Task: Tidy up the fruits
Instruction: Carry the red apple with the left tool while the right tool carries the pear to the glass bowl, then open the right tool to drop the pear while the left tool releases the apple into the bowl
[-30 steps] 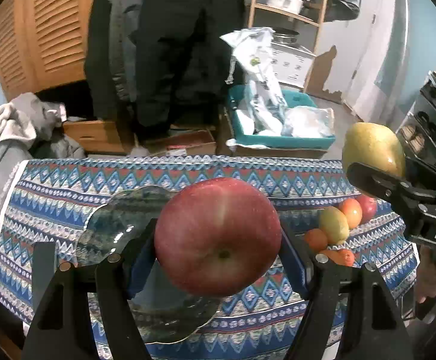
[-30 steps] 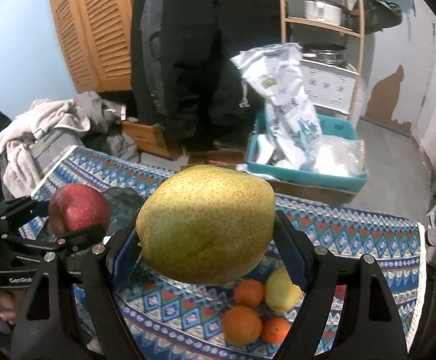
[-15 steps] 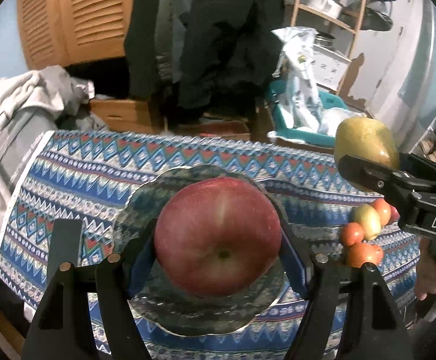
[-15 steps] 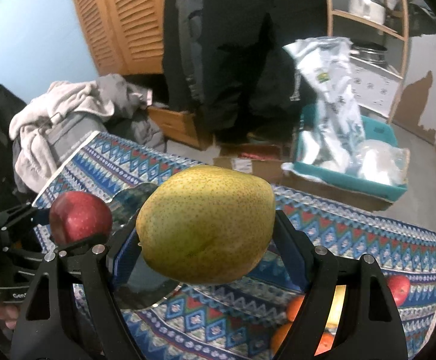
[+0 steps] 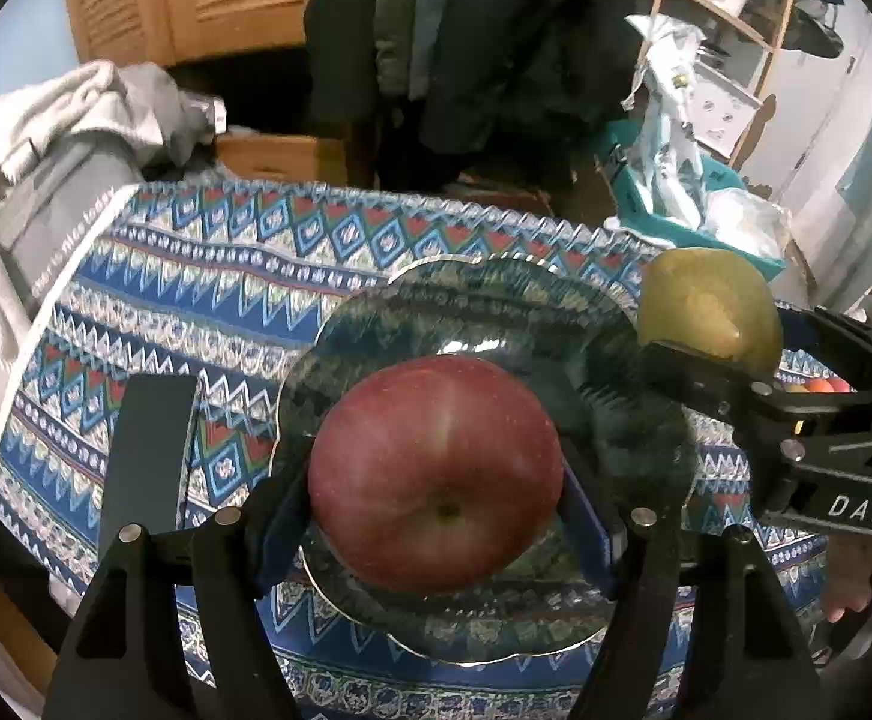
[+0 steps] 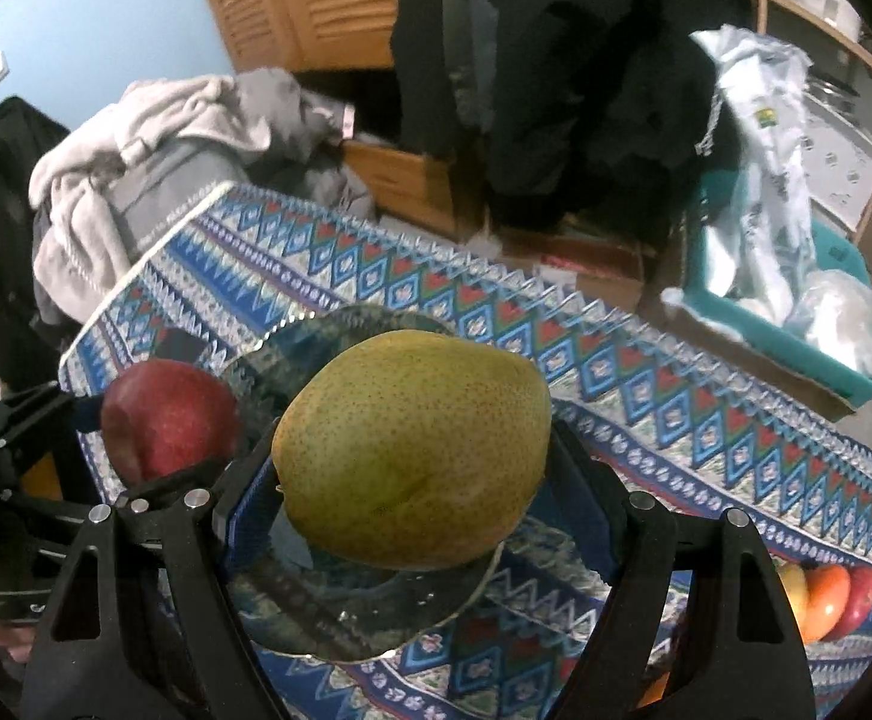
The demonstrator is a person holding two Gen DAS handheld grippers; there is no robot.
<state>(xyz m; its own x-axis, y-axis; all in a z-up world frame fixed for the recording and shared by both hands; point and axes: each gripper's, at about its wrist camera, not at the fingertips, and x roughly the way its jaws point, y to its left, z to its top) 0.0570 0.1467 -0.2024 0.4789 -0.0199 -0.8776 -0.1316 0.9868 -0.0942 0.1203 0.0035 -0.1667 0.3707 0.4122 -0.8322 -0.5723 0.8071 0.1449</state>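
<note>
My left gripper [image 5: 436, 480] is shut on a red apple [image 5: 434, 472] and holds it above the glass plate [image 5: 484, 324] on the patterned tablecloth. My right gripper [image 6: 411, 456] is shut on a yellow-green pear [image 6: 411, 450] and holds it above the same plate [image 6: 369, 612]. In the left wrist view the pear [image 5: 709, 312] hangs over the plate's right rim. In the right wrist view the apple [image 6: 168, 417] is at the plate's left.
Several loose fruits [image 6: 826, 600] lie on the cloth at the right. A dark flat object [image 5: 147, 450] lies left of the plate. A clothes pile [image 5: 45, 138] sits beyond the table's left end, a teal bin with bags [image 6: 796, 288] behind.
Both grippers have moved left and down over the glass plate, which now lies under both fruits. The loose fruits have slid to the right edge of view.
</note>
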